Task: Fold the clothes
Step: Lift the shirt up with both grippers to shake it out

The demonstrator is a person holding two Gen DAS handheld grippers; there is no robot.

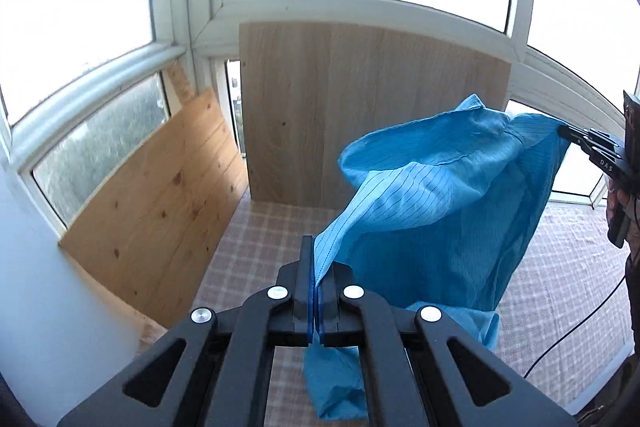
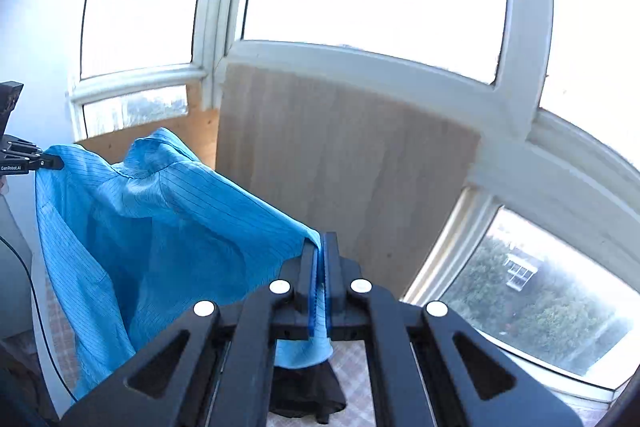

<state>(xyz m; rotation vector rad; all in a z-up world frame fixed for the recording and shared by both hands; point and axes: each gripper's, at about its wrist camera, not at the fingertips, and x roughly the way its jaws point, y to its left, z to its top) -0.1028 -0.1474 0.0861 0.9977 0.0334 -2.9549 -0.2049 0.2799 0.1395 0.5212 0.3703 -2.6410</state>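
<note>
A blue pinstriped shirt [image 1: 436,211] hangs in the air, stretched between my two grippers above the checked cloth surface [image 1: 256,239]. My left gripper [image 1: 316,267] is shut on one shoulder edge of the shirt, fabric pinched between its blue pads. In that view the right gripper [image 1: 568,131] clamps the other shoulder at far right. From the right wrist, my right gripper [image 2: 320,259] is shut on the shirt [image 2: 160,227], and the left gripper [image 2: 56,163] grips it at far left. The collar [image 2: 156,151] sits up between them. The shirt's lower part droops.
Two wooden boards [image 1: 360,107] [image 1: 160,199] lean against white window frames [image 1: 360,7] behind the surface. A dark garment [image 2: 308,391] lies on the checked cloth below the right gripper. A black cable [image 1: 576,319] trails at the right, near a person's hand [image 1: 616,203].
</note>
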